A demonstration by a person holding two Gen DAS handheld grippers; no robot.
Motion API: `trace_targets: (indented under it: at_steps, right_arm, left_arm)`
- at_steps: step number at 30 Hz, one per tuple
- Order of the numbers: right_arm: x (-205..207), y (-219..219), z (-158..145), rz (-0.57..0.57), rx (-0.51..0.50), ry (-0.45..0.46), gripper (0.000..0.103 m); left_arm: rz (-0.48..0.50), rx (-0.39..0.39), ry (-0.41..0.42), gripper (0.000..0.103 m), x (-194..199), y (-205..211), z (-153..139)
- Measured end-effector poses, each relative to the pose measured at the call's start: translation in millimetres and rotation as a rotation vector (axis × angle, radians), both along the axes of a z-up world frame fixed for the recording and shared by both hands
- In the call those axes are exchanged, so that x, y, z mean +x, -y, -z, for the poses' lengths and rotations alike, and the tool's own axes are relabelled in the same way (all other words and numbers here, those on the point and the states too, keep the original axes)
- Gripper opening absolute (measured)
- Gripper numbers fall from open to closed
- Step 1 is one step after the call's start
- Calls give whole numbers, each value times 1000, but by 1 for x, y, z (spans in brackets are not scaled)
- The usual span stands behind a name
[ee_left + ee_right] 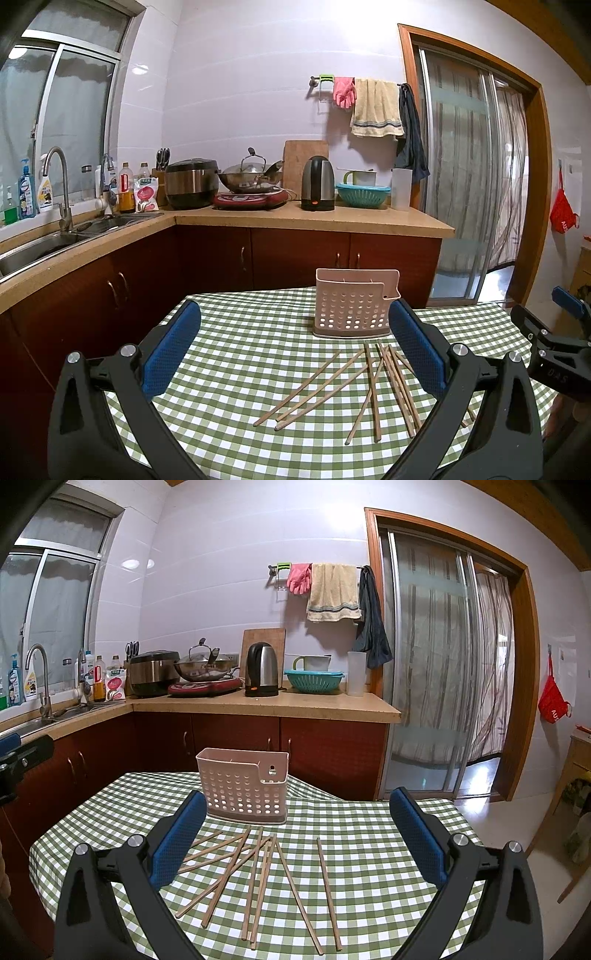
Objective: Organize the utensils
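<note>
Blue textured pads line both tools: the left tool [295, 354] and the right tool [297, 836] each hang spread wide above the table [369, 823], gripping nothing. Below them, thin wooden chopsticks [258, 878] lie scattered and crossing on the green-and-white checked cloth, toward the near edge. Just beyond, nearer the far edge, the basket [243, 786] stands upright: pale pink plastic, boxy, its walls punched with round holes. No chopstick shows in it, so the sorting appears not yet begun; every stick is left to lift.
</note>
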State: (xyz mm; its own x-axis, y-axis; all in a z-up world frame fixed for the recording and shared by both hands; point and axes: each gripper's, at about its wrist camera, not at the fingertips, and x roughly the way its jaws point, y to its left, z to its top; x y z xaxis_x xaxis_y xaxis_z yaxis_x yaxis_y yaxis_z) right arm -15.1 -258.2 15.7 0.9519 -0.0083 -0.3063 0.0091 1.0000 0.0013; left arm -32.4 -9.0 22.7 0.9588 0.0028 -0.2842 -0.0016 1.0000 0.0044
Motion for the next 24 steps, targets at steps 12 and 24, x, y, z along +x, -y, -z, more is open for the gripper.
trace_targets:
  at_steps: [12,24]
  right_arm:
    - [-2,-1,-2,0,-1,3,97]
    - [-2,-3,0,1,-2,6,97]
  left_arm:
    - [-1,1,4,99,-2,-1,-2]
    - [-2,-3,0,99,-1,-3,0]
